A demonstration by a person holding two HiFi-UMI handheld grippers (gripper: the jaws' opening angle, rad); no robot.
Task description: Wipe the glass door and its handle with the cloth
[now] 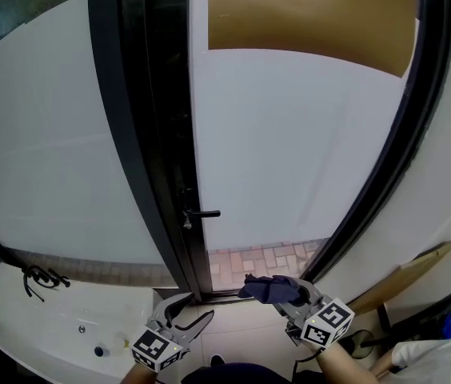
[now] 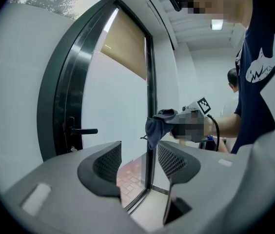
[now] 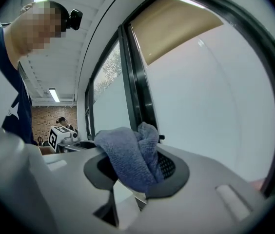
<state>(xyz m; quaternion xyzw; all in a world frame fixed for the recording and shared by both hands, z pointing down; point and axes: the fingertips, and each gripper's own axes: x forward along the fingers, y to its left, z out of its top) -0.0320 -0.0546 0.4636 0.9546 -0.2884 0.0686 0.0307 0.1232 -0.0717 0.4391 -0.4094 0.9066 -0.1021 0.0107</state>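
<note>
A frosted glass door [image 1: 289,150] in a black frame fills the head view, with its black lever handle [image 1: 201,214] on the left stile. The handle [image 2: 81,130] also shows in the left gripper view. My right gripper [image 1: 285,293] hangs low in front of the door, shut on a bunched dark blue cloth [image 1: 269,287]. In the right gripper view the cloth [image 3: 130,157] fills the space between the jaws. My left gripper [image 1: 184,314] is open and holds nothing, below and left of the handle. Neither gripper touches the door.
A white cabinet top [image 1: 57,326] with a black cable [image 1: 40,277] stands at the lower left. A wooden board [image 1: 405,274] leans against the wall at the right. Brick paving [image 1: 261,258] shows through the clear strip at the door's bottom. Another person [image 3: 62,123] stands far behind.
</note>
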